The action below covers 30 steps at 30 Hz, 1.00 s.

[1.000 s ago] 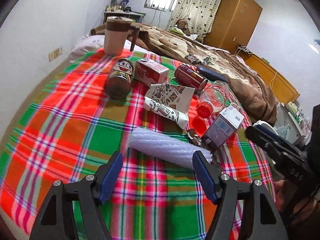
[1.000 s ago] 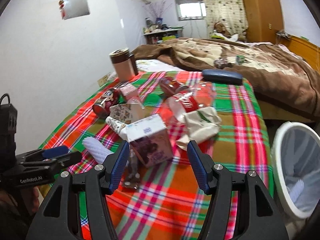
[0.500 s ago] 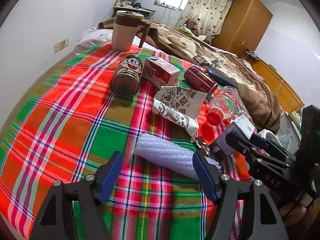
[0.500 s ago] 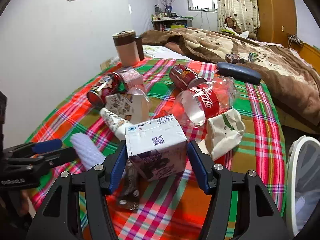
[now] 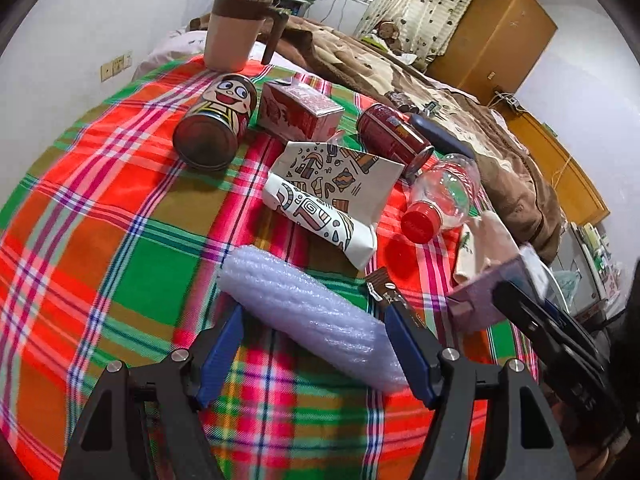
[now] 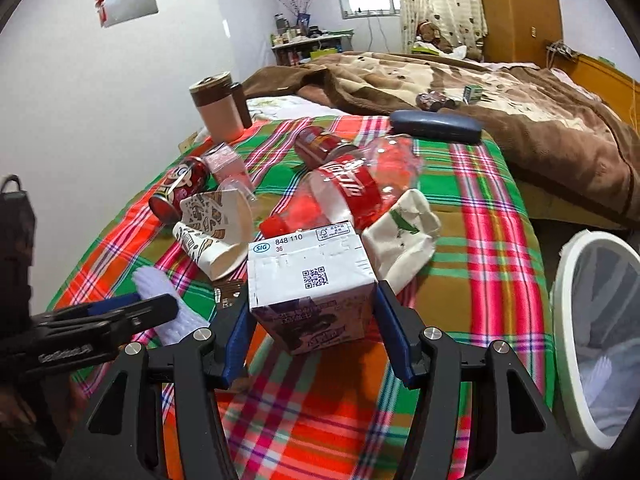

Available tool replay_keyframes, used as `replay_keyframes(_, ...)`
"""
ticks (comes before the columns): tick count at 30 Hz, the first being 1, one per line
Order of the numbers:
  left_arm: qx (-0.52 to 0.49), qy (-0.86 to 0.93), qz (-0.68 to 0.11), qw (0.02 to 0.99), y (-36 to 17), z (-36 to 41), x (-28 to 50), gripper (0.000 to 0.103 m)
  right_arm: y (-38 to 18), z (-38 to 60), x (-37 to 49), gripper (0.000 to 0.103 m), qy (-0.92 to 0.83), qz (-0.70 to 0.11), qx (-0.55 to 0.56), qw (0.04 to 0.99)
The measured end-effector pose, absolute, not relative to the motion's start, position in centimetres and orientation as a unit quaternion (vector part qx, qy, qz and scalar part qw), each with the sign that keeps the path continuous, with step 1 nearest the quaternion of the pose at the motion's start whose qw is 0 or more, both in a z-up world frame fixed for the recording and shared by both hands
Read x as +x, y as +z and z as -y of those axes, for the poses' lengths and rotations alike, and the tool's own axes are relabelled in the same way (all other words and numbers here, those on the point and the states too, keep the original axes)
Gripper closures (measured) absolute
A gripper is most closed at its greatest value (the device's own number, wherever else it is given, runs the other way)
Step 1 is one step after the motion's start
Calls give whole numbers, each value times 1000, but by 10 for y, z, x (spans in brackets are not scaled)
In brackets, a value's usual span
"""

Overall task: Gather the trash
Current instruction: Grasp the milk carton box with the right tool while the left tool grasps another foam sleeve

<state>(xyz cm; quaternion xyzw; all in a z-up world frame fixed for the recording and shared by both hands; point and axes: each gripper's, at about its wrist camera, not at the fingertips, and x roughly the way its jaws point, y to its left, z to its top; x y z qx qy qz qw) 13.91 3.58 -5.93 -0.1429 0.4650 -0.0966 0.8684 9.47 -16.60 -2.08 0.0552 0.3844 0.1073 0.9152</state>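
Spread over the plaid blanket (image 5: 100, 208) lie two cans, one with a cartoon face (image 5: 216, 120) and one dark red (image 5: 394, 136); two cartons, a pink one (image 5: 298, 110) and a purple-and-white one (image 6: 312, 284); one clear bottle with a red cap (image 5: 444, 196); one patterned paper cup (image 5: 324, 196), flattened; one white foam sleeve (image 5: 308, 312); one crumpled white wrapper (image 6: 404, 236); and one brown wrapper (image 5: 390, 296). A lidded mug (image 5: 236, 28) stands upright at the far edge, and a dark blue case (image 6: 434, 126) lies near the brown quilt (image 6: 500, 92). A white bin (image 6: 568, 304) sits beside the bed.

The left gripper (image 5: 316, 356) is spread wide, its fingers straddling the foam sleeve; a second ago they were short of it. The right gripper (image 6: 312, 336) has its fingers against both sides of the purple-and-white carton, which now sits farther in between them than half a second ago; whether it is firmly pinched I cannot tell.
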Motion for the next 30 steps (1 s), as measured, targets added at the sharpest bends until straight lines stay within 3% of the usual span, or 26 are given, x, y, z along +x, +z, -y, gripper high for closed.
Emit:
replay_keyframes(13,-8,-63,-467,882,-55,-17,144,31,-21,174,88,45,119,-384,69,913)
replay_keyframes(26,-105,-53,-496,860,-53,-65,142,31,-25,176,85,44,135,-386,84,909)
replay_keyframes(28,-119,-61,-497,857,-58,-62,146,44,-24,177,83,44,133,-385,82,910)
replay_keyframes(30,-117,-60,-494,859,-60,-55,143,47,-24,180,81,44,130,-385,81,910)
